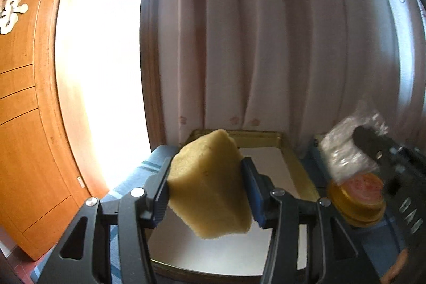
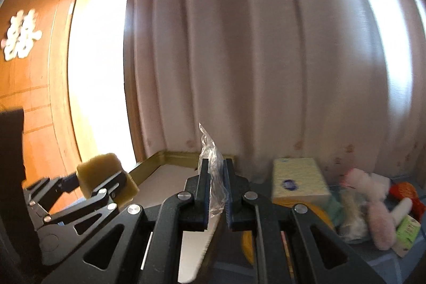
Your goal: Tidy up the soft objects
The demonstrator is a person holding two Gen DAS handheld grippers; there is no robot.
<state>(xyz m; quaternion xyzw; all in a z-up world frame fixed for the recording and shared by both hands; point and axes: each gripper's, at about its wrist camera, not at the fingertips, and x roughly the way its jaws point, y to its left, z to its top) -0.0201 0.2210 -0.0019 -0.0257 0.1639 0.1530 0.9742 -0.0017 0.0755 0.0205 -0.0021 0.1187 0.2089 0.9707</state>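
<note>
Left gripper (image 1: pixel 206 177), closest to its own lens, has its jaws pressed into the two sides of a yellow sponge (image 1: pixel 210 185) and holds it in the air above the gold-rimmed tray (image 1: pixel 306 175). That tray, the largest thing on the surface, shows a bare white floor and looks like the place where the soft things are meant to go. Right gripper (image 2: pixel 215 193) sits beside the left one with its jaws nearly closed on a crumpled clear plastic bag (image 2: pixel 214 177), which sticks up between them.

To do this step well, I would lower the sponge until it touches the tray floor before easing the jaws apart, since a squeezed sponge springs back and may hop if dropped from height. A far corner is the better spot, leaving room for the bag.

On the blue surface right of the tray waits the remaining pile: a yellow tissue pack (image 2: pixel 299 181), a pink plush toy (image 2: pixel 372 201) and a round gold tin (image 1: pixel 356 198). The thin bag may cling to the pads, so a slow, wide release suits it.
</note>
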